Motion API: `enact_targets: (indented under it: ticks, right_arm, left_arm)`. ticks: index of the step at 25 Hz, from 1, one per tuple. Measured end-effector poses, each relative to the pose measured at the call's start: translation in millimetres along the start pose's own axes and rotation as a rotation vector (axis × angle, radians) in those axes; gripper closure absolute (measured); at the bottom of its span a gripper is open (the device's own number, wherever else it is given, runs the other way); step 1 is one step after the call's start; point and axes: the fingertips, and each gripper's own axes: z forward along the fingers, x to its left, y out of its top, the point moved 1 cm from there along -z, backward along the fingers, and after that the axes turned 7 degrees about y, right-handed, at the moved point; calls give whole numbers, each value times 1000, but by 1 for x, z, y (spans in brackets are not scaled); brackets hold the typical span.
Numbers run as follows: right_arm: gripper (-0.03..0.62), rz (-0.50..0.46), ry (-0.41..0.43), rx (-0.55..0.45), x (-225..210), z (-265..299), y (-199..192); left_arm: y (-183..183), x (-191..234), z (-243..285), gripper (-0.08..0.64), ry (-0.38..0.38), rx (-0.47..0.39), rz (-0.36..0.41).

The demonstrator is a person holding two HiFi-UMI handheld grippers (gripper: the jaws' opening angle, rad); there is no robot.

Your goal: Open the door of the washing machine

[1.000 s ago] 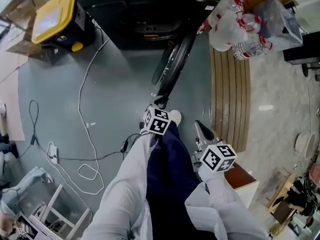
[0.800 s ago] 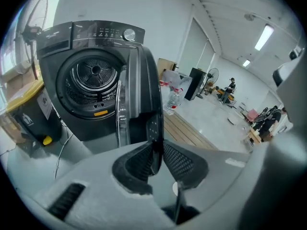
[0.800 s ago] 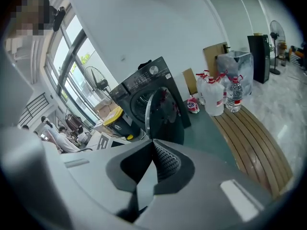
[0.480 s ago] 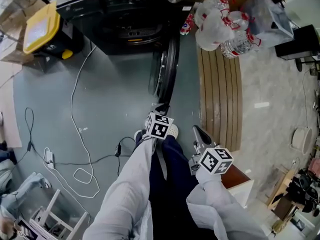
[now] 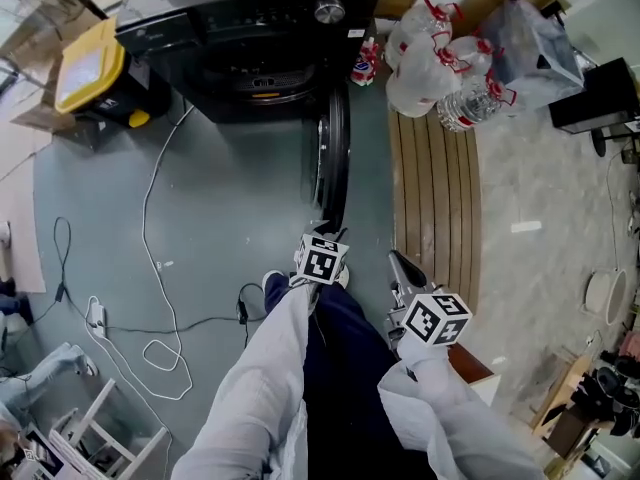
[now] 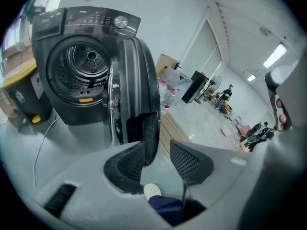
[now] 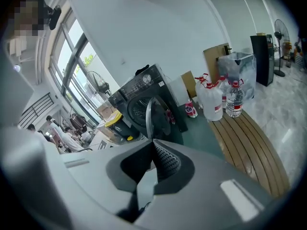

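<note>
The black front-loading washing machine (image 5: 250, 28) stands at the top of the head view, its drum (image 6: 86, 66) showing. Its round door (image 5: 333, 158) is swung straight out toward me and seen edge-on. My left gripper (image 5: 326, 230) is at the door's near edge. In the left gripper view its jaws (image 6: 158, 152) are opening. The door (image 6: 136, 80) edge lies between them by the left pad (image 6: 127, 159), with floor showing before the right pad. My right gripper (image 5: 398, 260) hangs to the right with its jaws (image 7: 154, 147) shut on nothing, and the door (image 7: 156, 114) shows beyond it.
A yellow-lidded black bin (image 5: 90, 68) stands left of the machine. White cable (image 5: 150, 228) and a power strip (image 5: 97, 316) lie on the grey floor. Right of the door lies a wooden slatted board (image 5: 435, 188) with water jugs (image 5: 430, 63) at its far end.
The door has swung from a slant to straight out. My left gripper came back with it and its jaws spread off the door edge. The right gripper drew back too.
</note>
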Motion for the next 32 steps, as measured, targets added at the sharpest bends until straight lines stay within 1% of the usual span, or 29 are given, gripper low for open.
enact_targets:
  ticks: [1, 3, 6, 11, 14, 17, 19, 22, 25, 27, 29, 32]
  right_arm:
    - [582, -1, 5, -5, 2, -2, 3]
    - [581, -7, 19, -11, 6, -5, 9]
    - [581, -28, 46, -19, 16, -8, 21]
    - [583, -98, 80, -25, 30, -20, 46]
    - [581, -140, 93, -40, 40, -28, 65]
    - [583, -222, 129, -62, 61, -39, 88]
    - [583, -278, 148, -83, 74, -49, 104]
    - [583, -332, 167, -117, 87, -64, 122]
    - [583, -350, 174, -152, 93, -78, 131]
    - [583, -356, 177, -166, 95, -86, 132]
    - [583, -373, 183, -168, 95, -91, 131]
    - [583, -403, 179, -164, 93, -96, 130]
  left_arm:
    - [-1, -2, -6, 388, -5, 9, -12]
    - [-5, -4, -24, 388, -15, 20, -27]
    - [0, -8, -64, 402, -29, -6, -21]
    - [29, -15, -136, 425, -24, -129, -35]
    - [53, -21, -175, 451, -45, -211, -66]
    - [75, -28, -212, 466, -82, -290, -102]
    - [90, -34, -234, 476, -95, -340, -104]
    - [112, -43, -257, 486, -105, -406, -96]
    - [130, -51, -276, 503, -102, -474, -73]
    - [137, -56, -287, 532, -88, -515, -51]
    - [142, -60, -295, 561, -75, -541, -17]
    - [148, -68, -301, 561, -73, -554, 50]
